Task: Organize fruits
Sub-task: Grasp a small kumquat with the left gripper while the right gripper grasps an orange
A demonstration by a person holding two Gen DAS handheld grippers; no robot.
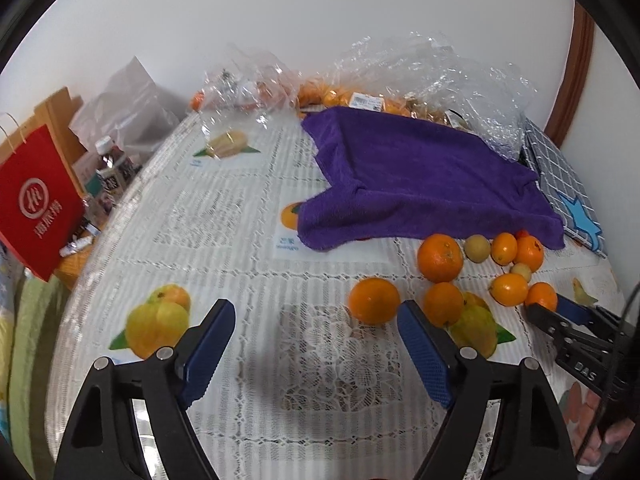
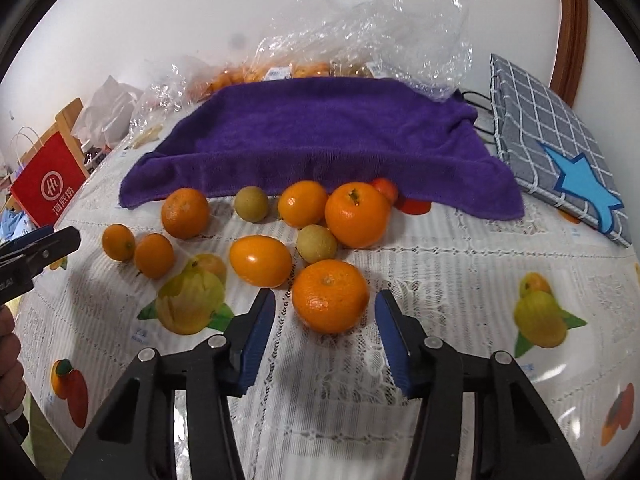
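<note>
Several loose fruits lie on the lace tablecloth (image 2: 320, 400) in front of a purple towel (image 2: 320, 132): oranges, small oval kumquats and pale round longans. My right gripper (image 2: 325, 324) is open, its blue pads on either side of the nearest orange (image 2: 330, 295), apart from it. A kumquat (image 2: 260, 261) lies just left of it. My left gripper (image 1: 316, 328) is open and empty, with an orange (image 1: 374, 301) just beyond its right finger. The right gripper's tip shows in the left wrist view (image 1: 560, 316) beside the fruit cluster (image 1: 480, 260).
Clear plastic bags of oranges (image 1: 360, 96) lie behind the towel. A grey checked bag with a blue star (image 2: 560, 152) lies at the right. A red paper bag (image 1: 36, 200) and bottles (image 1: 112, 164) stand off the table's left edge. The wall is behind.
</note>
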